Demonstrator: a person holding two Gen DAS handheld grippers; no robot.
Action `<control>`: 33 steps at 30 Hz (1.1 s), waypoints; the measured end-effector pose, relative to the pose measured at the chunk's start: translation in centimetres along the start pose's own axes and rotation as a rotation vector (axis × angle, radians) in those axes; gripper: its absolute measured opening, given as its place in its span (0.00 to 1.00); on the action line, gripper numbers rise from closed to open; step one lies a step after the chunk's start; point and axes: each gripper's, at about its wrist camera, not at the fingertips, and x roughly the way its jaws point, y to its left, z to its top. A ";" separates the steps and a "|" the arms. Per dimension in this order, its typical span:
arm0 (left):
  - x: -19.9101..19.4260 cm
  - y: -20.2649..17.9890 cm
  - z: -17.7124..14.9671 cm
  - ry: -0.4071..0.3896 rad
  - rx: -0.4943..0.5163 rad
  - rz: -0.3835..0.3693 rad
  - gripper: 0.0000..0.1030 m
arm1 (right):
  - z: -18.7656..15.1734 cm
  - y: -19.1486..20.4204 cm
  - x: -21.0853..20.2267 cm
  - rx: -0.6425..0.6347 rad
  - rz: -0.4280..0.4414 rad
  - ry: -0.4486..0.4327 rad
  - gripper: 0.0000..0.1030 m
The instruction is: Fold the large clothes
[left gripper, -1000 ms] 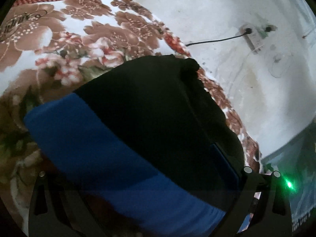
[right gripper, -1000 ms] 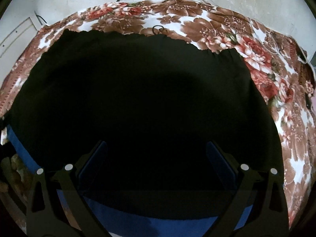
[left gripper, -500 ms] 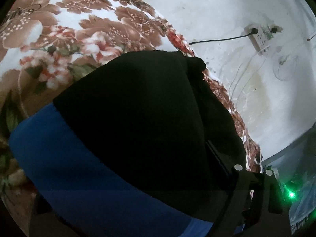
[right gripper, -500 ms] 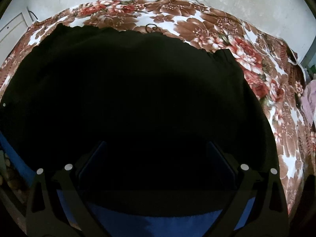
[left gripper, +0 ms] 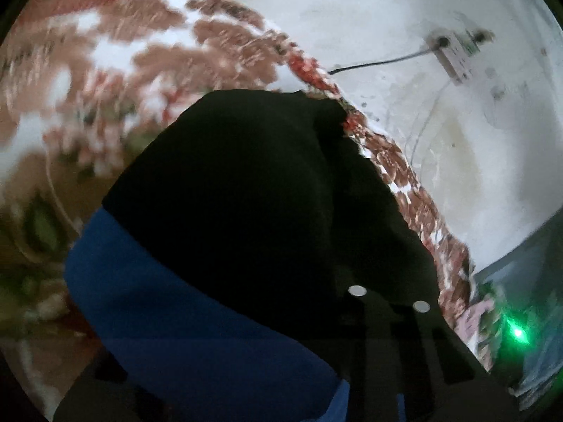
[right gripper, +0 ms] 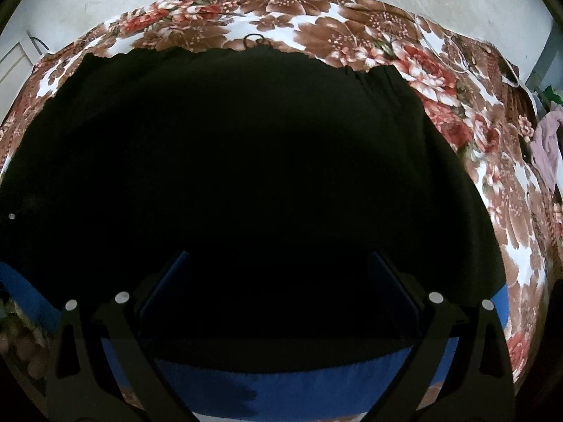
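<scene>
One large black garment with a blue hem band lies spread on a bed under a floral bedspread. It looks soft and limp, likely fairly light, and should drape and slide rather than hold a crease, so the blue band's edge and corners seem the best places to pinch.

There is one garment and two tools. The left tool has just been closing its jaws, and the cloth lies between them at the blue band; the view is blurred, the near finger is hidden, and whether the pads press yet I cannot tell. The right tool stands wide over the black cloth, gripping nothing.

Beyond the bed, one power strip lies on the pale floor, and one pinkish cloth sits at the bedspread's edge.
</scene>
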 end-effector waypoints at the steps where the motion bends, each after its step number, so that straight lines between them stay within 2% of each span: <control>1: -0.6 -0.9 0.3 -0.003 0.029 0.004 0.23 | -0.1 0.0 0.1 0.005 -0.001 0.002 0.95; 3: -1.0 -1.9 0.6 0.009 0.045 -0.035 0.20 | -0.2 0.0 0.4 0.019 -0.008 0.011 0.95; 6: -1.8 -4.2 1.3 0.008 0.099 -0.037 0.20 | -0.5 -0.2 0.9 0.034 0.000 0.025 0.95; 8: -2.3 -6.1 1.5 0.003 0.146 -0.012 0.20 | -0.6 -0.3 1.0 0.037 -0.001 0.031 0.95; 11: -3.0 -10.5 1.3 -0.022 0.308 0.052 0.20 | -0.6 -0.4 1.5 0.040 0.005 0.046 0.95; 15: -3.3 -15.2 0.5 -0.031 0.462 0.086 0.20 | -0.7 -0.4 2.2 0.039 0.013 0.058 0.95; 19: -3.3 -21.0 -1.7 -0.051 0.691 0.140 0.21 | -0.7 -0.6 2.4 0.038 0.023 0.068 0.95; 25: -2.8 -27.4 -5.0 -0.078 0.887 0.193 0.21 | -0.9 -2.2 1.7 0.034 0.105 0.086 0.94; 26: -2.7 -28.1 -5.4 -0.084 0.908 0.201 0.21 | -1.3 -2.8 1.3 0.037 0.124 0.081 0.90; 29: -2.0 -30.8 -6.8 -0.091 0.999 0.236 0.21 | -1.2 -7.1 -1.5 0.109 0.143 0.026 0.90; 33: 0.4 -33.8 -10.5 -0.056 1.154 0.304 0.21 | -1.3 -16.1 -5.2 0.243 0.117 -0.038 0.92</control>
